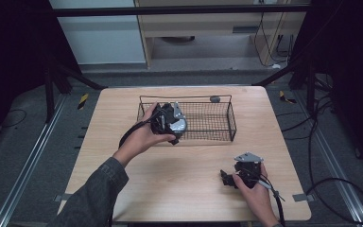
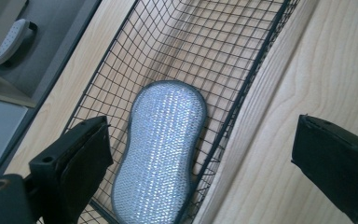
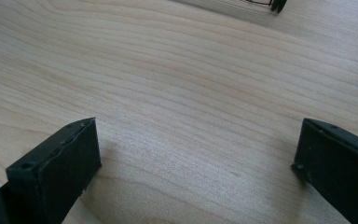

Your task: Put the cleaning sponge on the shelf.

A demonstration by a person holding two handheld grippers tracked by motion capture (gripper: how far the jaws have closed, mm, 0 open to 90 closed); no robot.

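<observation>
Left gripper [image 1: 170,124] is up over the near-left corner of the wire basket [image 1: 231,119], held in the person's left hand [image 1: 144,135] — and in the left gripper view its jaws stand wide apart with nothing between them [image 2: 200,158]. Straight down the middle of that view lies a silvery, peanut-shaped scrubbing pad [image 2: 161,151] with a grey edge, flat on the mesh floor of the basket [image 2: 177,42]. One jaw hangs over the mesh, the other over bare wood beyond the basket's rim; whether either touches anything, I cannot tell.

From the high view the pad [image 1: 180,126] peeks out just right of the gripper, at about 9 o'clock inside the basket. The basket itself sits toward 12 o'clock on the light wooden table [image 1: 179,189], long side running left to right. A small dark round object [image 1: 214,99] sits at the basket's far rim, too small to identify.

Over at 5 o'clock on the table — the right gripper [image 1: 226,178], held low in the right hand [image 1: 255,189], well apart from the basket. Its own view shows the jaws spread wide [image 3: 196,154], empty, plain wood grain [image 3: 191,84] between them, and a corner of the basket [image 3: 272,3] at the top edge. Beyond the table, grey floor and a pale cabinet [image 1: 208,28].
</observation>
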